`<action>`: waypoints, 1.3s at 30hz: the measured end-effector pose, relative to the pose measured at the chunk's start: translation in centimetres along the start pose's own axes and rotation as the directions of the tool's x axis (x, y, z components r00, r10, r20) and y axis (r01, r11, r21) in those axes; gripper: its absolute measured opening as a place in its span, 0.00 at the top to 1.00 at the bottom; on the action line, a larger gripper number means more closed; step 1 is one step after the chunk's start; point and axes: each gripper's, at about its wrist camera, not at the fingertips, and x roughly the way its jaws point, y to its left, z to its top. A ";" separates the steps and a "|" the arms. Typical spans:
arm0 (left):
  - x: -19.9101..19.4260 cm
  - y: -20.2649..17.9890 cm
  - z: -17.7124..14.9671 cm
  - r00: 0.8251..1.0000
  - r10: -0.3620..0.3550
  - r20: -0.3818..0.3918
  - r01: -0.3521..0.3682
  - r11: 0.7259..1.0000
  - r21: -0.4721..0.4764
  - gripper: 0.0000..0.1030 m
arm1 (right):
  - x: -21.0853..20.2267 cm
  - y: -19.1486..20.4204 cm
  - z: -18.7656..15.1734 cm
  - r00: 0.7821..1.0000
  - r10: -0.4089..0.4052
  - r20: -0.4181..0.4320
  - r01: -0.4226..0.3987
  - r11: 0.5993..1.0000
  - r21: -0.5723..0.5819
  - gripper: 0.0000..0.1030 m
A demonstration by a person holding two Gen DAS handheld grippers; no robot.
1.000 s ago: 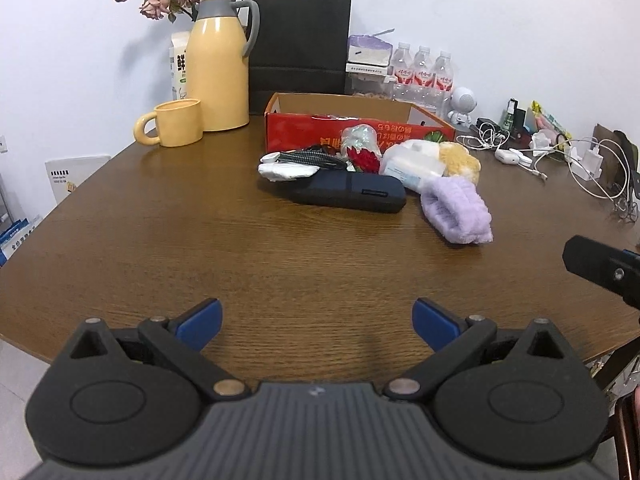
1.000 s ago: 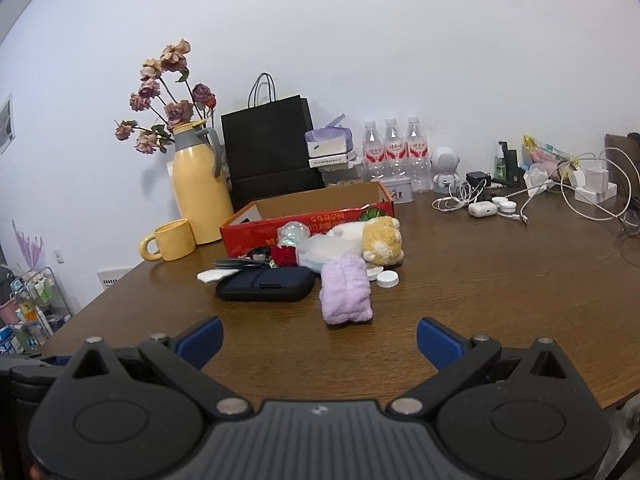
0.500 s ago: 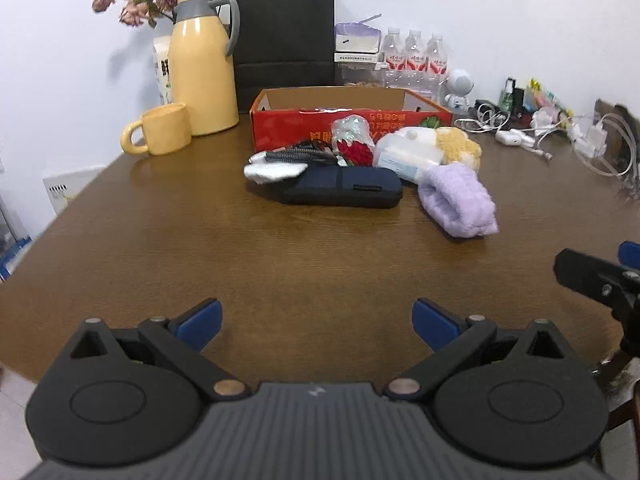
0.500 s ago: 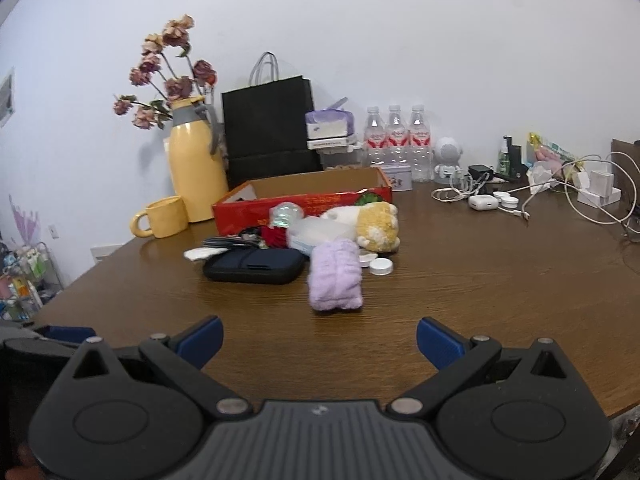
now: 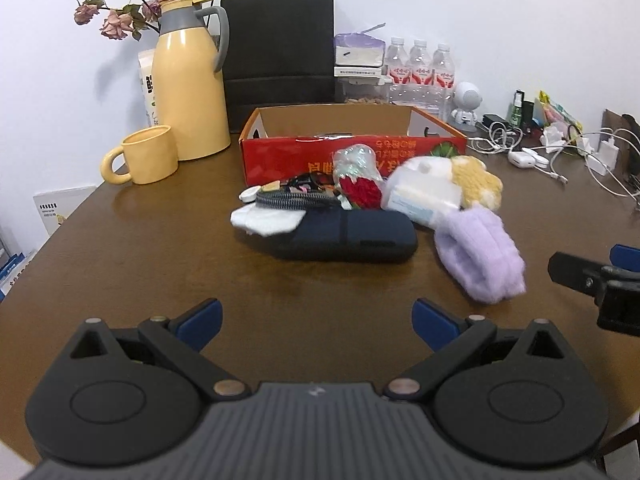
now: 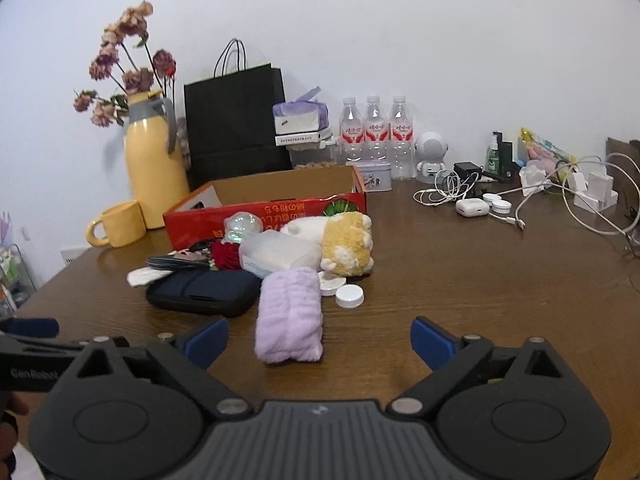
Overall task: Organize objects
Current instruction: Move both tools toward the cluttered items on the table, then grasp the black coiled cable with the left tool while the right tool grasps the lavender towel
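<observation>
Hovering low over the brown bench (image 5: 140, 248), both tongs spread wide, nothing between the blue pads. Left tongs (image 5: 316, 318) face the dark zip case (image 5: 352, 236), which lies straight ahead across bare wood. Right tongs (image 6: 319, 338) sit just short of the lilac towel roll (image 6: 289, 316); the roll lies between the fingers' line, not touched. From the left tongs the same roll is ahead and to the right. Beyond the roll: two white caps (image 6: 349, 295), a yellow plush toy (image 6: 347, 242), a clear plastic box (image 6: 276, 254), a red rose (image 5: 360, 192). Behind that heap, the open red carton (image 5: 352, 148), its inside bare as far as seen. Far left of both tongs: yellow mug (image 5: 146, 156) and yellow flask (image 5: 188, 88). Far right: white cables (image 6: 532, 200).
</observation>
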 end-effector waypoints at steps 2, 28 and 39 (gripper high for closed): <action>1.1 0.2 0.7 1.000 -0.004 -0.003 0.004 1.000 -0.005 0.00 | 1.3 0.0 0.4 1.000 -0.008 -0.003 0.008 1.000 -0.013 0.13; 15.4 3.0 9.1 0.992 -0.078 -0.094 0.084 0.994 0.067 0.39 | 11.2 1.2 1.6 0.986 0.079 -0.147 -0.084 0.996 -0.025 0.64; 7.6 2.5 4.8 0.996 -0.068 -0.060 0.074 0.992 0.105 0.93 | 4.6 1.1 3.4 0.997 0.066 0.045 -0.062 0.995 -0.079 0.70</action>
